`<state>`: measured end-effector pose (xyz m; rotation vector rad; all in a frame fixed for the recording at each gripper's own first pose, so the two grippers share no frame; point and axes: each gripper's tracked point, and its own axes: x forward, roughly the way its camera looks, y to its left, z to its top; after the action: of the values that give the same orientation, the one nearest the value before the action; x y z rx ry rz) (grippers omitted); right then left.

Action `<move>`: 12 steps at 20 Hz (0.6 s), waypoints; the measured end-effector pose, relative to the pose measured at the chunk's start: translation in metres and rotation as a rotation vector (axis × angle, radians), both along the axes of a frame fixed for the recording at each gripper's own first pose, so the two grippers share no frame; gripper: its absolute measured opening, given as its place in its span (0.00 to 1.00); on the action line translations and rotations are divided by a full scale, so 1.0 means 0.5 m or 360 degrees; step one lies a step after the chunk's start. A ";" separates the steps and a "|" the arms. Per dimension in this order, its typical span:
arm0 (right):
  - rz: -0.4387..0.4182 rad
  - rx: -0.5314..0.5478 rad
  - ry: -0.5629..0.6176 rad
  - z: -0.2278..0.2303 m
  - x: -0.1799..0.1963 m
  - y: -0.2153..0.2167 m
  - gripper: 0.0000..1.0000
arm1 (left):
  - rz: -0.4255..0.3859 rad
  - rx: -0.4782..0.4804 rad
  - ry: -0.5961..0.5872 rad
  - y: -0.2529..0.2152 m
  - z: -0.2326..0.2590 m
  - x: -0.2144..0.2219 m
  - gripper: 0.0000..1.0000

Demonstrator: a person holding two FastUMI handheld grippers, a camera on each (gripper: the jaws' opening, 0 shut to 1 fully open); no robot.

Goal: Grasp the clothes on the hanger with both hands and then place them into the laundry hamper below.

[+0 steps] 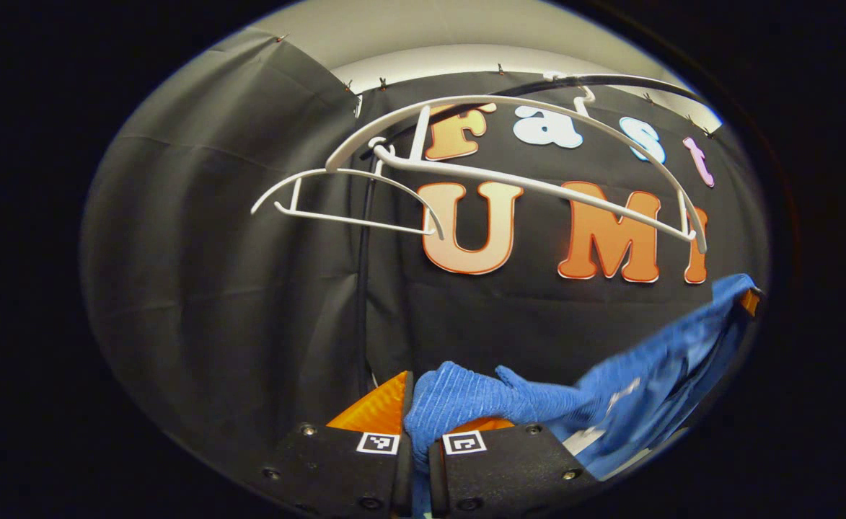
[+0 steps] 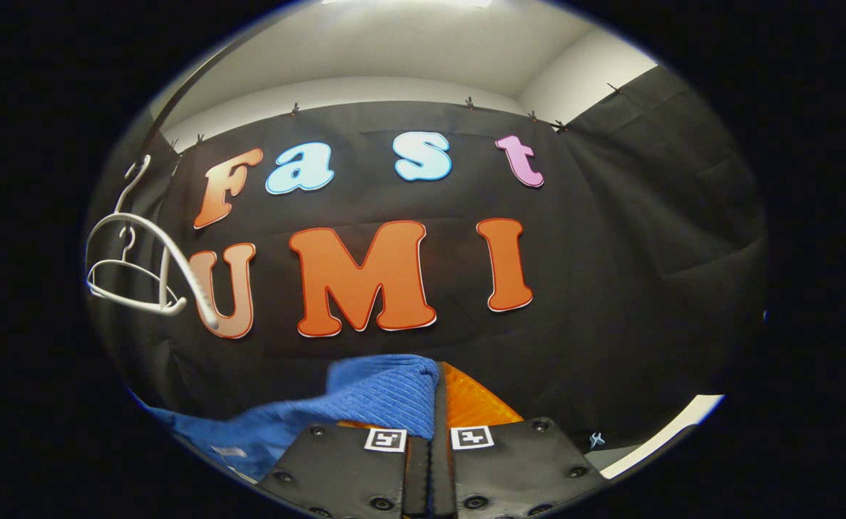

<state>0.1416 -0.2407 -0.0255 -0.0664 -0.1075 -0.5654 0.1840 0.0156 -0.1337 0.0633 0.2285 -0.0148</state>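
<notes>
A blue ribbed garment [image 1: 596,389] is off the hangers and stretches between both grippers. My left gripper [image 1: 415,411] is shut on one bunched end of it, at the bottom of the left gripper view. In the right gripper view, my right gripper [image 2: 437,396] is shut on the other end of the blue garment [image 2: 379,396], which trails off to the lower left. Two bare white hangers [image 1: 523,180] hang from a dark rail [image 1: 610,81] above, seen again as white hangers [image 2: 141,274] at the left of the right gripper view.
Black cloth walls close in the booth behind and to both sides. A dark pole [image 1: 365,288] runs down in the corner behind the hangers. A pale strip of floor or ledge [image 2: 661,436] shows at lower right.
</notes>
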 end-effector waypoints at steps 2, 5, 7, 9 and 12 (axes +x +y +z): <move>0.0022 -0.0108 0.0066 -0.023 -0.021 0.053 0.10 | -0.0096 -0.0040 0.0002 -0.014 -0.023 -0.002 0.09; 0.0057 -0.0159 0.0160 -0.076 -0.034 0.131 0.09 | -0.0286 -0.0077 -0.0009 -0.042 -0.055 0.002 0.10; 0.0049 -0.0078 0.0173 -0.111 -0.036 0.165 0.09 | -0.0415 -0.0076 -0.0017 -0.061 -0.074 0.008 0.11; 0.0020 -0.0017 0.0174 -0.134 -0.045 0.187 0.09 | -0.0476 -0.0094 -0.0038 -0.069 -0.089 0.014 0.09; 0.0025 -0.0029 0.0190 -0.149 -0.054 0.223 0.09 | -0.0502 -0.0134 -0.0039 -0.070 -0.098 0.019 0.09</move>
<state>0.1144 -0.1290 -0.0998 -0.1170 0.0030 -0.5435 0.1933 -0.0196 -0.1827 0.0152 0.1913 -0.3372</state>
